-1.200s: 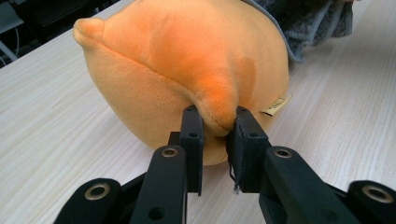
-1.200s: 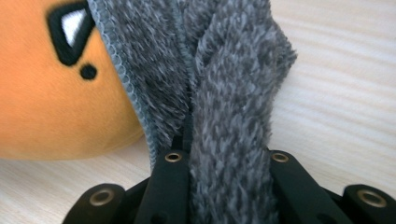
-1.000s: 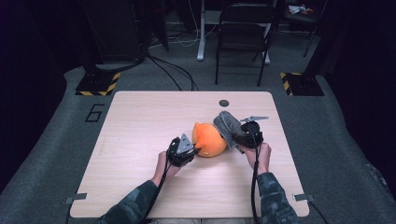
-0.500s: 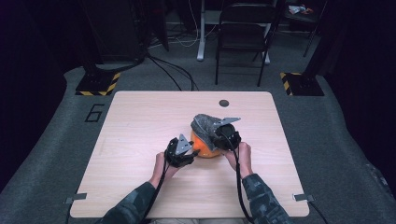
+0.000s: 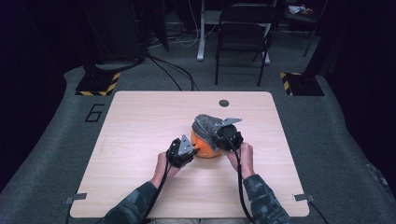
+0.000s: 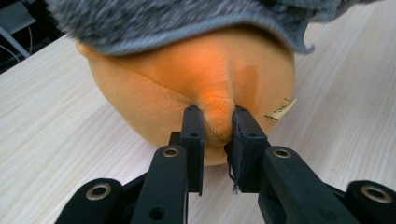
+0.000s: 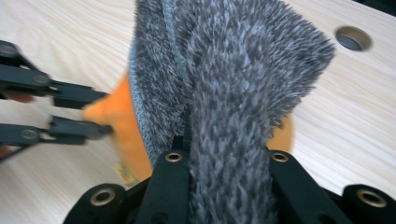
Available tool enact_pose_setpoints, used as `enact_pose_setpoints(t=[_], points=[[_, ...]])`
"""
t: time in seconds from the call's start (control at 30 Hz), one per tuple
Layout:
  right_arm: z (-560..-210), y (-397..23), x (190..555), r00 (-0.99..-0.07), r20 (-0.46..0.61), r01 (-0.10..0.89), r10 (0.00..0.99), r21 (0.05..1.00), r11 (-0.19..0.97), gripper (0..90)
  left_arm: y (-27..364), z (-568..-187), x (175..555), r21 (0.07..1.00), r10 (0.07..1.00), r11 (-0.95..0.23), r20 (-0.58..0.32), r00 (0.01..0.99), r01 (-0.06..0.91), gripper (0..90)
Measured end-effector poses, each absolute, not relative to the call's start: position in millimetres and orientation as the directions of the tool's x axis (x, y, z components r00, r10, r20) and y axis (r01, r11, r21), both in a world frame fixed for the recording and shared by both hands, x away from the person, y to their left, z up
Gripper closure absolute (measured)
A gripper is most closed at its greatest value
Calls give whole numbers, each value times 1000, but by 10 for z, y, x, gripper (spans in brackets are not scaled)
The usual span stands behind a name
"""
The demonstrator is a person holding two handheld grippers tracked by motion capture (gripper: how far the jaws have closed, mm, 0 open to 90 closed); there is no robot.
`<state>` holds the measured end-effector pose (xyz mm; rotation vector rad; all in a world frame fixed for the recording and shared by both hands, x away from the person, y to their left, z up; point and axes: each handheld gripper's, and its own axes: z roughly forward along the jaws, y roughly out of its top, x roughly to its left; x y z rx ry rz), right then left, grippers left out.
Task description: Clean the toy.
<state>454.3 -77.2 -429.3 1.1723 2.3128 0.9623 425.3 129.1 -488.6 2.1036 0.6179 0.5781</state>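
Near the middle of the wooden tabletop (image 5: pixel 140 130), the left gripper (image 6: pixel 215 128), its jaws just closing, pinches a fold of the orange plush ball (image 6: pixel 187 84) to steady it while the right gripper (image 7: pixel 224 154), clamped on grey fuzzy cloth (image 7: pixel 233 70), drapes it over the top.

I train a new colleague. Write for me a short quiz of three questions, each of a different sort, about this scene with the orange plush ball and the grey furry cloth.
1. True or false: the left hand-held gripper pinches a fold of the orange plush ball.
2. Multiple choice: the right hand-held gripper is shut on A) a cable, B) the grey furry cloth, C) a chair leg.
3. Fill the gap: in the high view, the cloth lies ____ the ball, on the wooden table.

Key: 1. true; 2. B; 3. over (draped on top, covering part of it).
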Motion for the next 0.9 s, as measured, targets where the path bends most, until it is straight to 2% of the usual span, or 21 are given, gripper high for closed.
enact_pose_setpoints(t=[0.27,0.53,0.63,0.77,0.9], points=[[-4447,-1105,4658,-504,-6,629,864,683,371,788,1315,-4898,4272,828,611,-510,161,775,231,776],[-4813,-1370,4805,-418,56,757,907,573,314,787,1351,-4908,4292,831,613,-501,144,776,241,775],[-4888,-1386,4828,-422,56,772,905,545,327,787,1357,-4910,4300,835,612,-496,140,779,239,774],[-4745,-1456,4811,-400,51,761,915,575,300,787,1365,-4910,4307,836,608,-496,140,782,236,773],[-4343,-1497,4713,-412,83,673,907,699,242,787,1370,-4913,4307,838,606,-494,140,783,233,771]])
